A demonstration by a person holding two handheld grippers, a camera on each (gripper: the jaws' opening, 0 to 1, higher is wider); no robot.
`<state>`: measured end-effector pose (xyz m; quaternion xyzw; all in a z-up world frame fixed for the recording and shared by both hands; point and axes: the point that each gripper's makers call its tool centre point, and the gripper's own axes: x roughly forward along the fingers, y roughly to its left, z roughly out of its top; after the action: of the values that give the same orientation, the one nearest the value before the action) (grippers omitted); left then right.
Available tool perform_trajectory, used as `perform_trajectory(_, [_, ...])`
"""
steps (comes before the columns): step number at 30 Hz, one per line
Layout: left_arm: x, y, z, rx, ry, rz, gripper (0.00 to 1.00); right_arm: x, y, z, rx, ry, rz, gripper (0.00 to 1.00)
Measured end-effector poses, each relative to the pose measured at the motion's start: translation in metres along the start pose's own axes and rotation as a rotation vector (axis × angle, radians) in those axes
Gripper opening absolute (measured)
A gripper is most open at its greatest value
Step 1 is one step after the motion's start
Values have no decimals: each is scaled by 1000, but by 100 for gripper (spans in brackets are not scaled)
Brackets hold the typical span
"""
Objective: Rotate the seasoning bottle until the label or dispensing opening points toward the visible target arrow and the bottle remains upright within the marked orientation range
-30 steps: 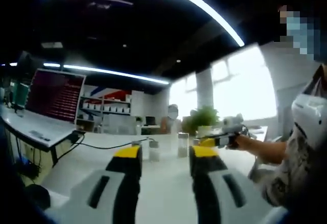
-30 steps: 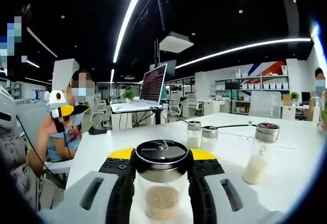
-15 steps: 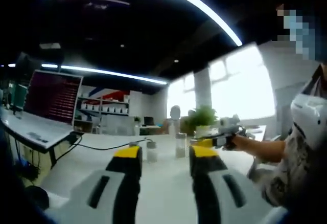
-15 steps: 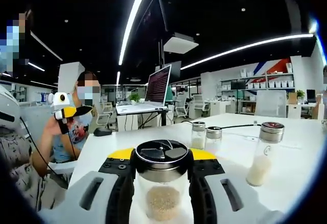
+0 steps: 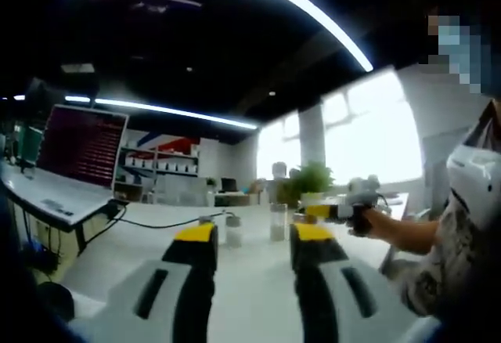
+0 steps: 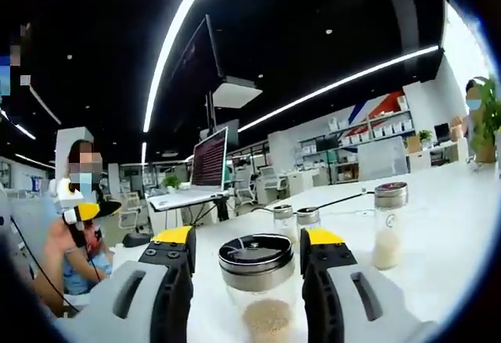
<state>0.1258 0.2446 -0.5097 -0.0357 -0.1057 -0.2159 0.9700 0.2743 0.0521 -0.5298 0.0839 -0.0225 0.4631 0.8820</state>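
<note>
White tabletop (image 5: 141, 249) spreads ahead of us in the left gripper view, and our left gripper (image 5: 251, 237) hangs over it with its yellow-tipped jaws spread and nothing between them. Beyond the tips stand two small glass shakers (image 5: 233, 230), close together on the table. A black cable (image 5: 156, 223) runs from them toward an open laptop (image 5: 74, 159) at the left edge. The right gripper (image 5: 344, 211) comes in from the right side, held in a hand (image 5: 374, 222) at about the height of the shakers.

In the right gripper view, the seasoning bottle (image 6: 258, 292) stands upright on the white table (image 6: 446, 233), right between the right gripper's (image 6: 246, 245) two jaws. Its metal cap faces us, and pale grains fill the lower glass. We see a thin gap on each side of the cap, so the jaws are released and not gripping it. We cannot make out a label or any arrow mark. Farther back stand two short shakers (image 6: 293, 219) side by side, and a taller glass bottle (image 6: 387, 225) with white powder to their right. The left gripper (image 6: 86, 210) shows at the left, beside a seated person (image 6: 74, 241). A laptop (image 6: 200, 175) sits open behind.
</note>
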Motion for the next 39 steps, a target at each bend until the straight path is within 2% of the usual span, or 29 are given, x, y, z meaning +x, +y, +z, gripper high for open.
perform_trajectory(1, [1,-1,-1,0,3,-2,39,-1,-2,-1,-57,17,-32,51])
perform_trajectory(3, [1,-2,-2,3,8,-6,39,0,-2,-1,-109,32,-55,51])
perform_trajectory(7, [0,-2,-1,7,8,-9,39,4,-1,-3,-104,45,-66,51])
perform_trajectory(11, [-1,0,0,4,4,-1,39,8,-3,-7,-86,41,-74,60])
perform_trajectory(15, [0,0,-1,3,8,0,39,12,-6,-6,-67,45,-60,51])
perform_trajectory(21, [0,-1,-2,5,13,-1,38,11,-8,-9,-94,61,-70,41])
perform_trajectory(26, [0,0,-1,0,5,1,38,12,-11,-10,-114,97,-60,41])
perform_trajectory(39, [5,-10,-5,11,18,-29,38,12,-14,-11,-82,108,39,40])
